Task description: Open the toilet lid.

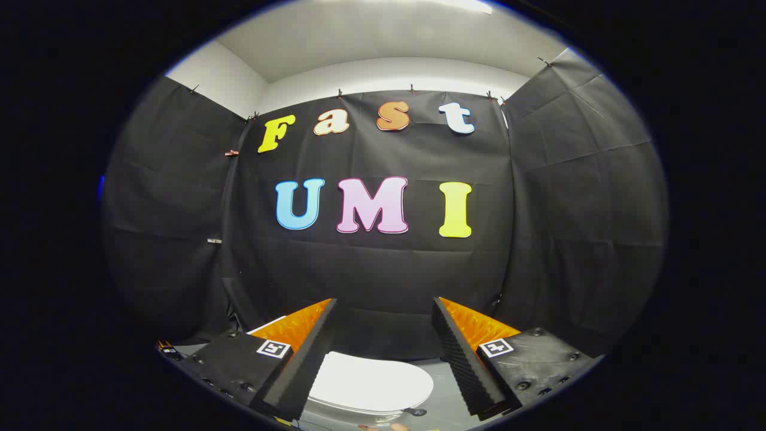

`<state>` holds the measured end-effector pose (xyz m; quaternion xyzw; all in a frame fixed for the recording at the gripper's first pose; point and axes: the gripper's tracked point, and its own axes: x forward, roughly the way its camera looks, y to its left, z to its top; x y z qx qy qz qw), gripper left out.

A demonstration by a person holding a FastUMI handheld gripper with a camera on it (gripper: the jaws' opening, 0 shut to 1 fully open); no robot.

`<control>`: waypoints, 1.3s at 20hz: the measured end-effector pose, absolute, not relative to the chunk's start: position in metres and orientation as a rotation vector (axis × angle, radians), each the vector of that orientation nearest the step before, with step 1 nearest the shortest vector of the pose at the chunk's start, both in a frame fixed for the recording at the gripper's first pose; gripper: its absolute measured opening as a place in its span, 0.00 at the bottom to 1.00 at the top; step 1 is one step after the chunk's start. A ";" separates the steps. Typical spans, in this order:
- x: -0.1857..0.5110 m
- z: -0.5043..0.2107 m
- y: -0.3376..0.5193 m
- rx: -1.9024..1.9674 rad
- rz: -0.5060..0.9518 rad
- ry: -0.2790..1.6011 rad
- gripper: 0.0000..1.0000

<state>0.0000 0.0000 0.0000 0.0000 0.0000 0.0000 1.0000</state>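
While held above closed lid [371, 383], gripper [383, 359] fingers wide apart, touching nothing. Risk: pads sliding off smooth rim if approach too steep, lid dropping back.

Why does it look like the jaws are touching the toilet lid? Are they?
Apart. In the gripper view the gripper is wide open, and the white toilet lid lies closed below, seen through the space between the jaws, neither pressing on it.

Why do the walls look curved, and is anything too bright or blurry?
Gripper view: the fisheye lens bows the black cloth wall; light glares along the ceiling; the white oval toilet lid, seen between the open gripper fingers, stays sharp and evenly lit.
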 end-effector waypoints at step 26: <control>-0.002 0.004 -0.011 0.003 -0.039 -0.003 0.99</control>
